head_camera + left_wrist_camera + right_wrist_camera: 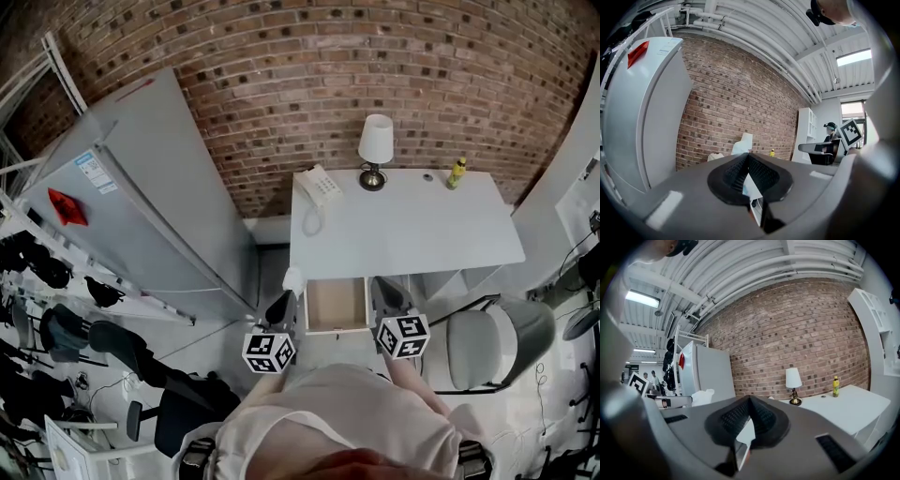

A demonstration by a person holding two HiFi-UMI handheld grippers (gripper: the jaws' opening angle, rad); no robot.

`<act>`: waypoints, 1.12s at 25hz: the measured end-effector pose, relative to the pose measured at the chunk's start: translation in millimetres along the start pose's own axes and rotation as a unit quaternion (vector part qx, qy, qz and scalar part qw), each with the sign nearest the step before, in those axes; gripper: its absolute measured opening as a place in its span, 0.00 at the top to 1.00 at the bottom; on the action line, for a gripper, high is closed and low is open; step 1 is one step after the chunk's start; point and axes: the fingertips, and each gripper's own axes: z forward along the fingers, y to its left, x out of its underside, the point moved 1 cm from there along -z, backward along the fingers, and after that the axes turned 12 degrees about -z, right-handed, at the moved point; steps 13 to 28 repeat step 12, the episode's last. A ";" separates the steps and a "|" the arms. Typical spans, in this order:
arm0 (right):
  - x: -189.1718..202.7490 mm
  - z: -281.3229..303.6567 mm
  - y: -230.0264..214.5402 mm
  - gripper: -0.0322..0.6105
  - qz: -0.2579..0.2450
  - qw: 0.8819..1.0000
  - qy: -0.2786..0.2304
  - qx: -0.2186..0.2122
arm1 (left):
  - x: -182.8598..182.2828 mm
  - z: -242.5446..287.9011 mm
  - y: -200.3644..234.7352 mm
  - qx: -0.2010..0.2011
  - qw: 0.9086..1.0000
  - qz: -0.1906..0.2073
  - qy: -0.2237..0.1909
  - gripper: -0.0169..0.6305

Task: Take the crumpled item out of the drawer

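The desk's drawer (336, 306) stands pulled out, and its bare wooden bottom shows nothing inside. My left gripper (287, 294) hangs just left of the drawer, shut on a crumpled white item (293, 278) that sticks out past its tips. In the left gripper view the crumpled item (742, 143) rises beyond the closed jaws of the left gripper (748, 154). The right gripper view shows the crumpled item (703, 396) at the end of the left gripper. My right gripper (383, 287) is at the drawer's right side, shut, with nothing held (750, 398).
The white desk (412, 234) carries a telephone (319, 187), a lamp (375, 150) and a yellow bottle (457, 172). A grey refrigerator (150, 187) stands to the left and an office chair (487, 345) to the right. A brick wall runs behind.
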 end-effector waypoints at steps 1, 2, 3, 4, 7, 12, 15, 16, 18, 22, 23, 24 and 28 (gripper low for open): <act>-1.0 0.7 -0.8 0.94 0.000 1.000 -0.001 0.001 | -0.8 1.3 -0.3 0.001 1.000 -0.001 -0.001 0.96; -2.2 1.8 -1.7 0.94 0.000 1.000 -0.001 0.001 | -2.0 2.8 -0.5 0.001 1.000 -0.001 -0.002 0.96; -3.5 3.3 -2.5 0.94 -0.001 1.000 -0.001 0.002 | -3.5 4.7 -0.6 0.002 1.000 -0.002 -0.003 0.96; -4.9 5.2 -3.1 0.94 -0.001 1.000 -0.002 0.003 | -4.9 6.7 -0.4 0.003 1.000 -0.001 -0.003 0.96; -7.1 10.6 -2.9 0.94 -0.002 1.000 -0.006 0.004 | -6.8 11.4 1.6 0.006 1.000 0.001 -0.003 0.96; -7.1 19.4 -0.5 0.94 -0.004 1.000 -0.008 0.002 | -7.2 16.0 9.1 0.006 1.000 -0.002 -0.003 0.96; -7.1 19.4 -0.5 0.94 -0.004 1.000 -0.008 0.002 | -7.2 16.0 9.1 0.006 1.000 -0.002 -0.003 0.96; -7.1 19.4 -0.5 0.94 -0.004 1.000 -0.008 0.002 | -7.2 16.0 9.1 0.006 1.000 -0.002 -0.003 0.96; -7.1 19.4 -0.5 0.94 -0.004 1.000 -0.008 0.002 | -7.2 16.0 9.1 0.006 1.000 -0.002 -0.003 0.96; -7.1 19.4 -0.5 0.94 -0.004 1.000 -0.008 0.002 | -7.2 16.0 9.1 0.006 1.000 -0.002 -0.003 0.96; -7.1 19.4 -0.5 0.94 -0.004 1.000 -0.008 0.002 | -7.2 16.0 9.1 0.006 1.000 -0.002 -0.003 0.96; -7.1 19.4 -0.5 0.94 -0.004 1.000 -0.008 0.002 | -7.2 16.0 9.1 0.006 1.000 -0.002 -0.003 0.96; -7.1 19.4 -0.5 0.94 -0.004 1.000 -0.008 0.002 | -7.2 16.0 9.1 0.006 1.000 -0.002 -0.003 0.96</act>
